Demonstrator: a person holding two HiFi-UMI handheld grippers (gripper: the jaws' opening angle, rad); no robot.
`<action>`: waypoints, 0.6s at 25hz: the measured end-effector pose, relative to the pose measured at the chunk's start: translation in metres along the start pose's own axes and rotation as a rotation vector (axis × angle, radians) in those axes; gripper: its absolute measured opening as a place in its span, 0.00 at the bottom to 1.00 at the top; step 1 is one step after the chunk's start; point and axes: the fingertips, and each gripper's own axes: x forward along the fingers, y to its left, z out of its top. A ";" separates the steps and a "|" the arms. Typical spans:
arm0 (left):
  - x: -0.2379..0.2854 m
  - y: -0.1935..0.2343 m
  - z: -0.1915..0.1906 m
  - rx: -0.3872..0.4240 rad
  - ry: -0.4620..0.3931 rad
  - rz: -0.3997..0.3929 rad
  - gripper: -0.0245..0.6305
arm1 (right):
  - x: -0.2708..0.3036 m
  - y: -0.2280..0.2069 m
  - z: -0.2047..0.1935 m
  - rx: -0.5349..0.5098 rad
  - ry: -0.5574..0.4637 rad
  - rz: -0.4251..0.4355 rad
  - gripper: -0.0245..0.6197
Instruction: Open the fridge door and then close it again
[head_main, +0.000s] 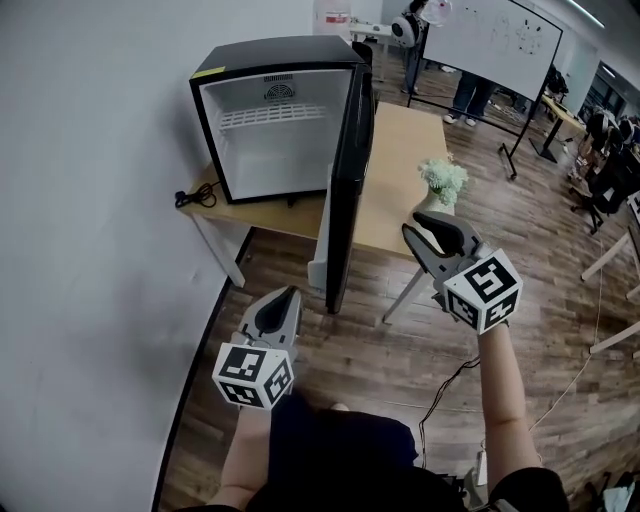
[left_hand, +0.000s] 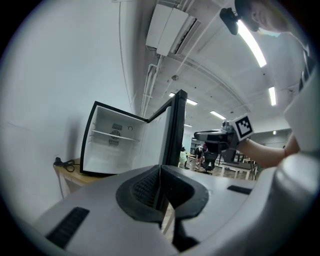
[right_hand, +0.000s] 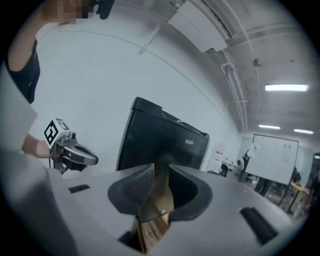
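From the head view, a small black fridge (head_main: 275, 125) with a bare white inside stands at the left end of a pale wooden tabletop (head_main: 400, 170), by the white wall (head_main: 90, 200). Its black door (head_main: 348, 190) is swung wide open, past the tabletop's near edge. A black cable (head_main: 195, 195) lies at the left edge, and pale green flowers (head_main: 443, 180) stand at the right edge. The grey left tongs (head_main: 291, 292) hang low, near the door's bottom corner. The grey right tongs (head_main: 408, 230) are right of the door, apart from it. The left gripper view shows the left tongs clenched and empty, facing the door's edge. The right gripper view shows the right tongs released, with a narrow gap and nothing between them, facing the door's outer face.
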 end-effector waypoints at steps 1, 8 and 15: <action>0.001 0.000 0.000 -0.001 -0.002 0.004 0.05 | -0.004 0.004 -0.006 0.059 -0.022 -0.022 0.14; 0.002 0.001 -0.005 -0.009 -0.019 0.032 0.05 | -0.030 0.035 -0.046 0.498 -0.198 -0.128 0.04; 0.007 -0.007 -0.021 -0.005 0.010 0.022 0.05 | -0.033 0.052 -0.089 0.634 -0.180 -0.144 0.02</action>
